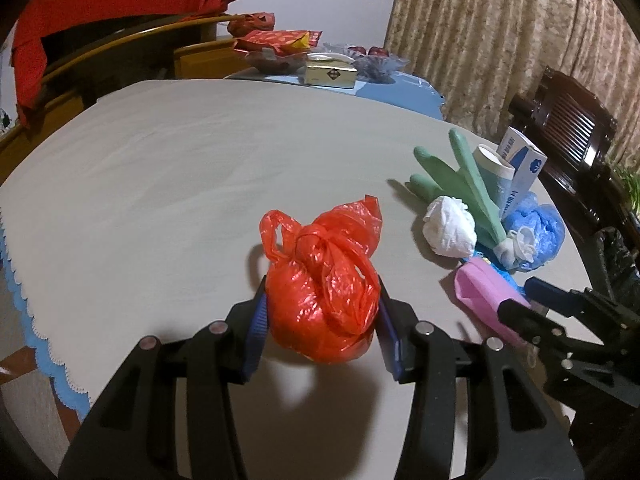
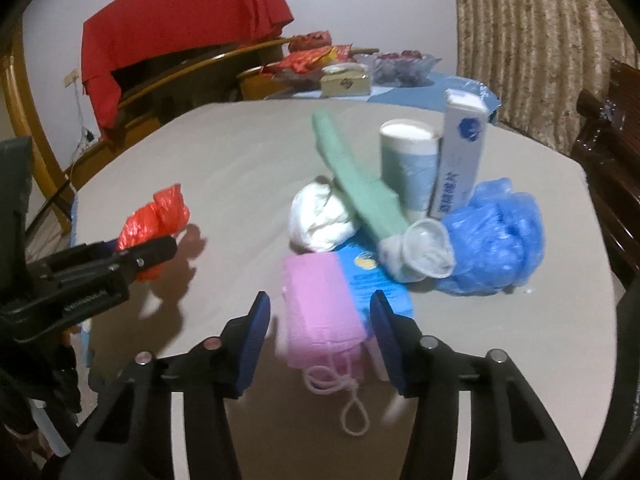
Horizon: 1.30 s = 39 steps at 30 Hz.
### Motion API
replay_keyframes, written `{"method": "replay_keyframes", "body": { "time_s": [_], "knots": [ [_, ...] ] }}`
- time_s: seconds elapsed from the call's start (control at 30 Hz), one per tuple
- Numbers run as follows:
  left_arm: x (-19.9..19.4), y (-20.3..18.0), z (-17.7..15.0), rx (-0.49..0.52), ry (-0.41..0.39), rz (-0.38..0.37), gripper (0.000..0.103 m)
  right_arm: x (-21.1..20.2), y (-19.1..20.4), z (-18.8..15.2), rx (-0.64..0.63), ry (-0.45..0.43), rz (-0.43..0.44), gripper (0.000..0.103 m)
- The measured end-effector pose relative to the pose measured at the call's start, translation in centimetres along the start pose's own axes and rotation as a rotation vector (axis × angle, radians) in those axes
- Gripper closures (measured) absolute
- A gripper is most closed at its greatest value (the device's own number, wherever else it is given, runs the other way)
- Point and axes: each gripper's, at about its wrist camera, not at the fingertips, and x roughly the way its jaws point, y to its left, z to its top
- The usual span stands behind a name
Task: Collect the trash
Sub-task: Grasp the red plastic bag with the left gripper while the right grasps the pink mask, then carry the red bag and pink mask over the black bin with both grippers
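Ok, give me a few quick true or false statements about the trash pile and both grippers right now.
1. The left gripper has its fingers around the red plastic bag. True.
2. The right gripper is shut tight on the blue plastic bag. False: it is open, with the pink mask between its fingers.
3. The paper cup stands upright. True.
4. The green glove lies alone, far from the pile. False: it rests in the pile, beside the white crumpled tissue.
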Motion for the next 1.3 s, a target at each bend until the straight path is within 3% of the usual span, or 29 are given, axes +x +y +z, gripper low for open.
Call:
{"method": "replay_keyframes", "body": {
  "time_s": [0.17, 0.23, 0.33, 0.7, 1.3],
  "knots": [
    [-0.1, 0.2, -0.1, -0.007, 0.001, -0.001, 0.057, 1.1, 0.5, -0.3, -0.035, 0.041, 0.0, 0.071],
    [-0.2, 0.2, -0.1, -0.005, -0.002, -0.002, 0.057, 1.2, 0.6, -0.5, -0.043, 0.049, 0.009, 0.084],
    [-0.3, -0.4, 0.0, 0.004, -0.006, -0.002, 0.057, 0.6, 0.4, -0.3, -0.042, 0.041, 0.029, 0.088],
    [-2.6, -2.8, 1.3, 0.035, -0.048, -0.032, 0.057, -5.2, -1.0, 2.1, 0.014, -0.081, 0.071, 0.088],
    [-7.7, -12.2, 3.1, 0.146, -0.125, -0.192, 0.057, -14.9, -6.4, 3.0, 0.11, -0.225, -0.024, 0.088]
  ]
}}
